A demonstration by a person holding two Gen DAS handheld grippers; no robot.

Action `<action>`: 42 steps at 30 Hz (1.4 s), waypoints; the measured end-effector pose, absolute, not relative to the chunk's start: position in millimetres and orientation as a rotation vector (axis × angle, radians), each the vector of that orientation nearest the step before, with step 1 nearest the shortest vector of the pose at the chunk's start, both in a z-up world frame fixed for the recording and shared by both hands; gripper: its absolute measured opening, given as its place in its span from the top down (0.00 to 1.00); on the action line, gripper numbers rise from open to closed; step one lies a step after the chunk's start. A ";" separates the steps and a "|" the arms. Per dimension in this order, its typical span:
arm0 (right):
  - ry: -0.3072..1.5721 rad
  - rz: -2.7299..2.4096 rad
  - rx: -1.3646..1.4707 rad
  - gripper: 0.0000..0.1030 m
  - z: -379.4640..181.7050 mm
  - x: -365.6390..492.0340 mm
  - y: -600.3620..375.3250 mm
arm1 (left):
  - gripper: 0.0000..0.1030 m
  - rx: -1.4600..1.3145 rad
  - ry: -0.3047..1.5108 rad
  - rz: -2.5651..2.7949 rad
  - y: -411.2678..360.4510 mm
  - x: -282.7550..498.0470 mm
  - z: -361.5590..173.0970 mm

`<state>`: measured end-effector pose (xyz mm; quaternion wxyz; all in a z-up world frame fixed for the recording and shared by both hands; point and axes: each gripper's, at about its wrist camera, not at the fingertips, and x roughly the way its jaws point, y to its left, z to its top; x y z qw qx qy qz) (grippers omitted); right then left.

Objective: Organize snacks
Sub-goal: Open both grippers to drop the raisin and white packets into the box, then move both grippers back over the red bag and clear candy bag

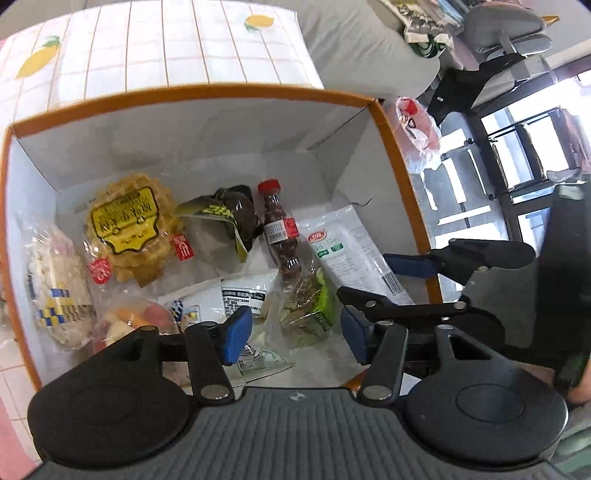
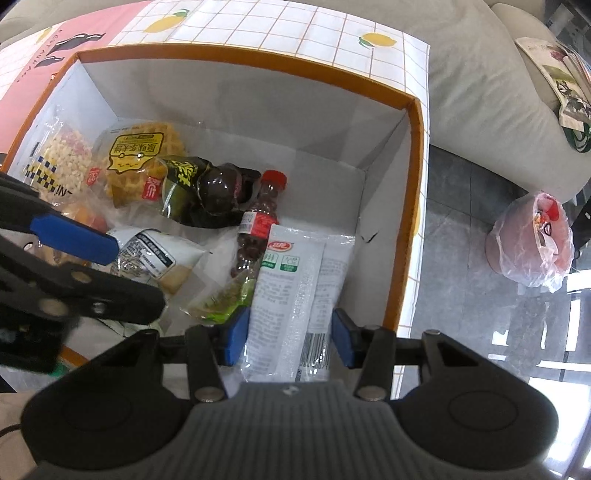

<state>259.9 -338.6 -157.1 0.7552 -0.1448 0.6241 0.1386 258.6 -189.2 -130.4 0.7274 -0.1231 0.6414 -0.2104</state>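
An orange-rimmed white box (image 1: pixel 402 177) (image 2: pixel 413 155) holds several snacks: a yellow waffle pack (image 1: pixel 129 225) (image 2: pixel 138 162), a dark green pack (image 1: pixel 229 218) (image 2: pixel 199 192), a small red-capped bottle (image 1: pixel 280 232) (image 2: pixel 258 218), a puffed-rice pack (image 1: pixel 55 288) and a green-and-clear pack (image 1: pixel 306 306). My left gripper (image 1: pixel 295 334) is open and empty over the box's near side. My right gripper (image 2: pixel 290 338) stands around the near end of a white-and-green pack (image 2: pixel 291 291) (image 1: pixel 351 247) that lies along the box's right wall; the pads (image 2: pixel 236 336) sit beside it with small gaps.
The box sits on a white grid tablecloth with lemons (image 1: pixel 166 48) (image 2: pixel 295 33). A grey sofa (image 2: pixel 480 92) is behind. A pink plastic bag (image 2: pixel 532 243) stands on the dark floor to the right. The right gripper shows in the left wrist view (image 1: pixel 406 284).
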 end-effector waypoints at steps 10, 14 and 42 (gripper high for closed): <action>1.373 0.265 -0.336 0.45 -151.9 257.1 -336.2 | 0.38 -0.183 1.331 -0.436 -166.8 245.5 -103.7; 1.360 0.251 -0.356 0.43 -144.6 253.8 -332.4 | 0.38 -0.174 1.305 -0.436 -155.6 237.7 -92.6; 0.965 0.256 0.074 0.33 -43.5 161.3 -226.1 | 0.37 -0.095 0.943 -0.278 -21.5 138.6 -9.3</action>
